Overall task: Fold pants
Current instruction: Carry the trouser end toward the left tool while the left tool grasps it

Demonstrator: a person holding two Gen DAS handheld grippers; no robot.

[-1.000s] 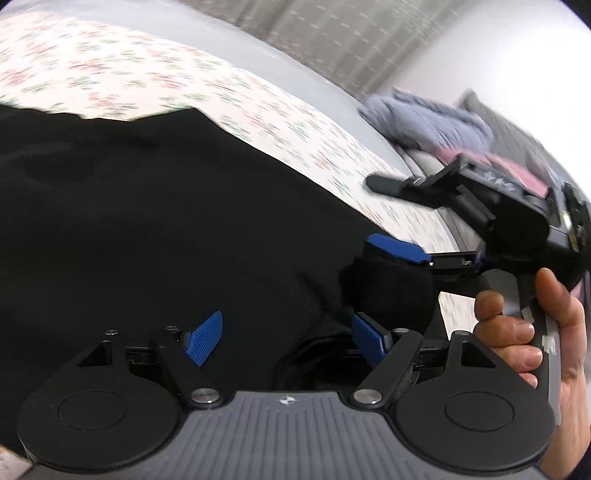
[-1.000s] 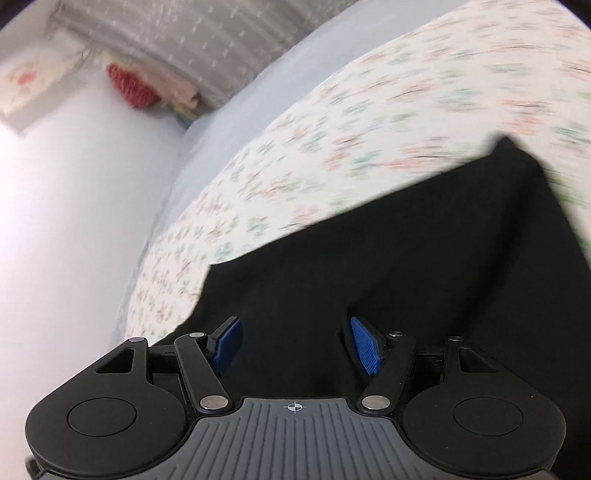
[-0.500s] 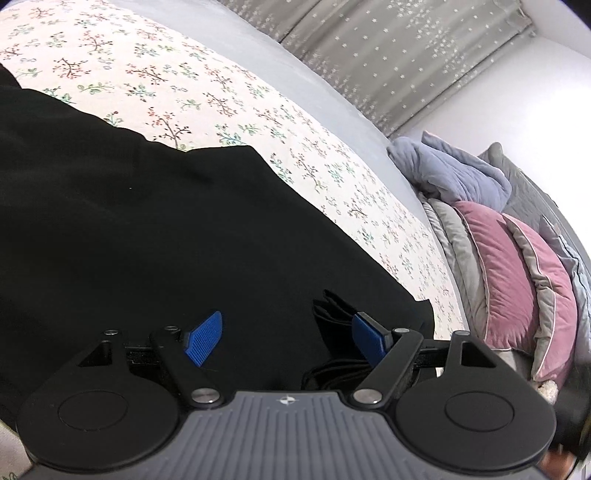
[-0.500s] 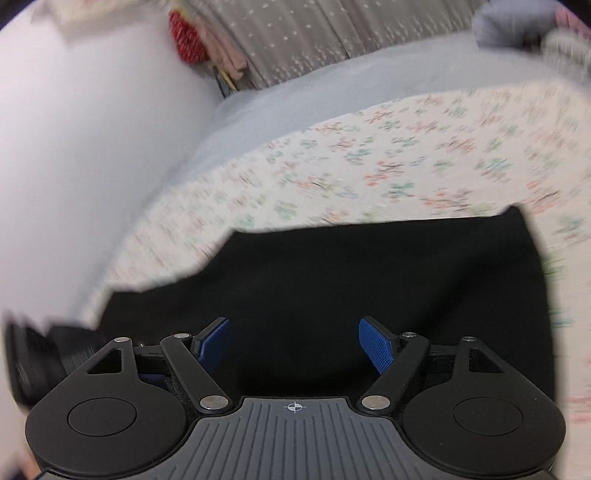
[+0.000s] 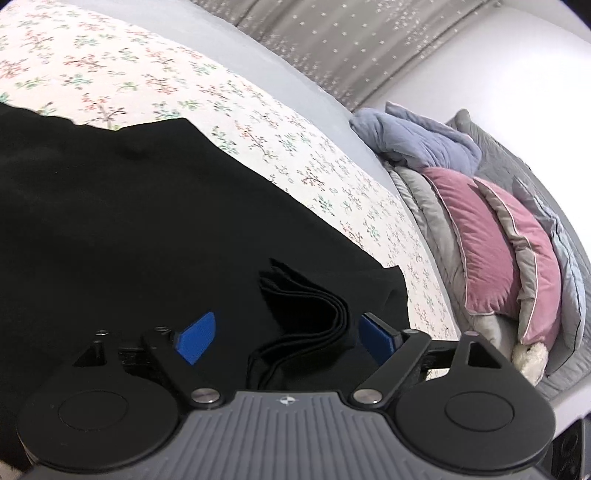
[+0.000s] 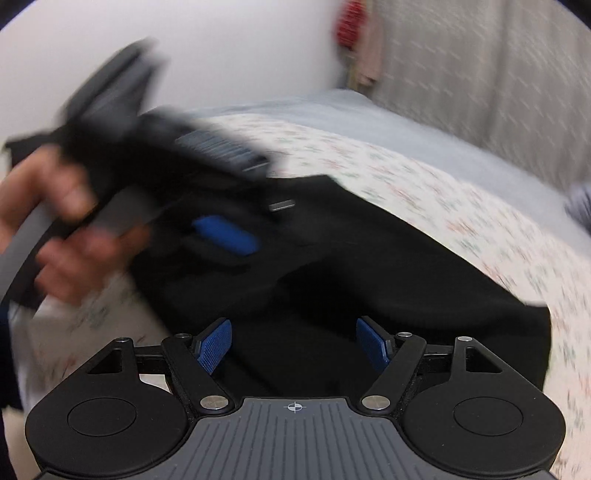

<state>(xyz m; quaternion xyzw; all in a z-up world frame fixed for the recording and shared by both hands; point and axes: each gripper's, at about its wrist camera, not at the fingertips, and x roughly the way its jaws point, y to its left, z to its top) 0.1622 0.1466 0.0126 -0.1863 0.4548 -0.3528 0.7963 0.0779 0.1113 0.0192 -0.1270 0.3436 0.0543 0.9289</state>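
Observation:
Black pants (image 5: 155, 229) lie spread on the floral bed sheet (image 5: 258, 122). My left gripper (image 5: 288, 334) hovers low over their near end, its jaws opening wide. A folded band of the pants (image 5: 306, 314) lies between the blue pads (image 5: 195, 336), which do not touch it. In the blurred right wrist view the pants (image 6: 388, 266) fill the middle. My right gripper (image 6: 293, 343) is above them with its jaws closing; black cloth sits under the gap and the pads are not pressing on it. A hand (image 6: 55, 221) holds the left gripper (image 6: 225, 232) at the upper left of that view.
Pink pillows (image 5: 480, 236), grey bedding (image 5: 417, 206) and a blue blanket (image 5: 424, 144) are piled at the bed's right end. A grey curtain (image 5: 351, 40) hangs behind the bed. A white plush item (image 5: 532, 358) lies near the pillows. Something red (image 6: 349, 26) hangs by the wall.
The right gripper and its hand have left the left wrist view. The right wrist view has rolled and swung, bringing the left gripper and a hand into it. The left jaws stand slightly wider.

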